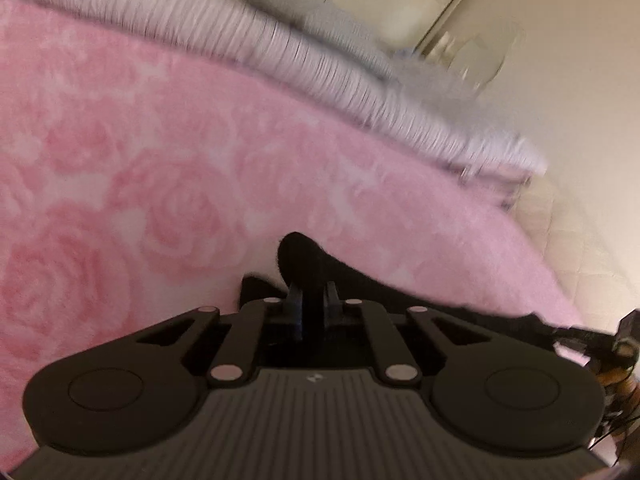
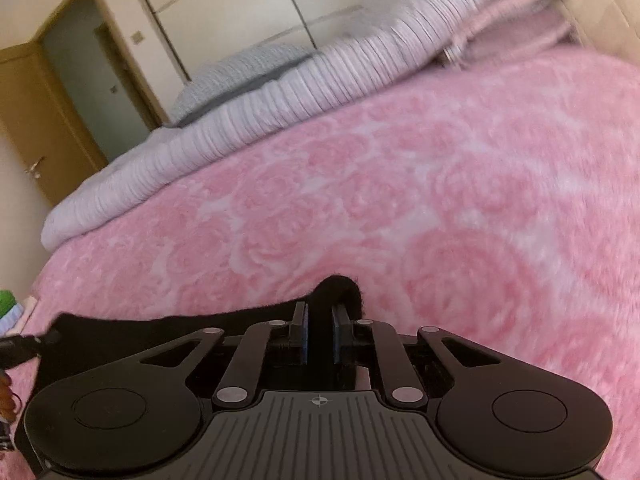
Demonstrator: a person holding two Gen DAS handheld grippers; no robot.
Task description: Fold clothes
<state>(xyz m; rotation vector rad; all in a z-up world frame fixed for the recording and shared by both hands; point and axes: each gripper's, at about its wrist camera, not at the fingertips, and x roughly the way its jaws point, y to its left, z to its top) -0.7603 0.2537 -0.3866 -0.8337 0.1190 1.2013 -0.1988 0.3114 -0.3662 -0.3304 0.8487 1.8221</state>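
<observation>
Clearly, in the left wrist view the left gripper [image 1: 312,300] is clamped on a bunched edge of the black garment [image 1: 360,280], held above the pink bed [image 1: 160,160]. In the right wrist view the right gripper [image 2: 319,328] pinches the other end, cloth stretched between them. Judged: spreading stage; next, lay it flat on the bed.
</observation>
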